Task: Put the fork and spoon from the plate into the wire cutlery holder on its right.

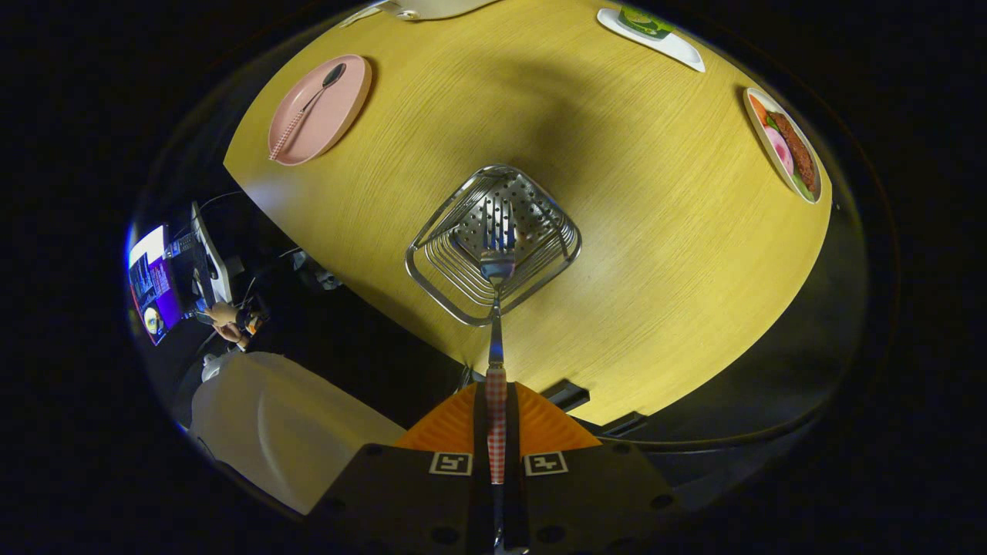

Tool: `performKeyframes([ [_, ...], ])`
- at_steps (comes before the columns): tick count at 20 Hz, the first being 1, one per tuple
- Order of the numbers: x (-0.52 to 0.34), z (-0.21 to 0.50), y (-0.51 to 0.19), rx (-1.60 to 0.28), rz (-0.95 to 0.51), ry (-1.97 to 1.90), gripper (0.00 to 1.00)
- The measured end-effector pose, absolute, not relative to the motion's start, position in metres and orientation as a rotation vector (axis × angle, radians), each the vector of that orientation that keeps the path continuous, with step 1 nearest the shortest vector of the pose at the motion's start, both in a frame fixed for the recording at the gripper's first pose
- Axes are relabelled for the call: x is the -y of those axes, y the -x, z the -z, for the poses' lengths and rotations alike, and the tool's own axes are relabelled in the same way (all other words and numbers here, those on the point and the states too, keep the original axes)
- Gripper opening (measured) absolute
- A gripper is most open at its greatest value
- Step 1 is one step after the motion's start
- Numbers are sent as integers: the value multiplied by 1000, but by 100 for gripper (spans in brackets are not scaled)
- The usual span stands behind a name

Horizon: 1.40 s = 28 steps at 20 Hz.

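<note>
The tongs clamp the fork by its handle, tines hanging over the wire holder for the drop. The spoon waits on the pink plate across the desk.

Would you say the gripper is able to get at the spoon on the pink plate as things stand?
Probably not yet: the gripper is shut on the fork, which hangs over the wire holder. The spoon itself lies uncovered on the plate, with bare table between.
</note>
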<state>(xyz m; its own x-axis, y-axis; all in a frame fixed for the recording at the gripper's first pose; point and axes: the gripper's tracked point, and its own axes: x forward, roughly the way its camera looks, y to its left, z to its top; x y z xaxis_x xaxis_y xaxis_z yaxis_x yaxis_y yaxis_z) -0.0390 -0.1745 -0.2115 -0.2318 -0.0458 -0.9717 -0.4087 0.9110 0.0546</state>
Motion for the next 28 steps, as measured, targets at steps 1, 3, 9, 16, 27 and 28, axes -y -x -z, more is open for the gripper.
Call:
performKeyframes([
  [1, 174, 214, 38, -1804, -342, 343, 10],
  [3, 174, 217, 35, -1830, -328, 336, 10],
  [9, 170, 218, 22, -1864, -289, 312, 12],
  [16, 157, 210, 2, -1816, -278, 230, 21],
  [27, 132, 175, -21, -1560, -345, 32, 52],
  [28, 132, 166, -23, -1521, -350, 17, 66],
])
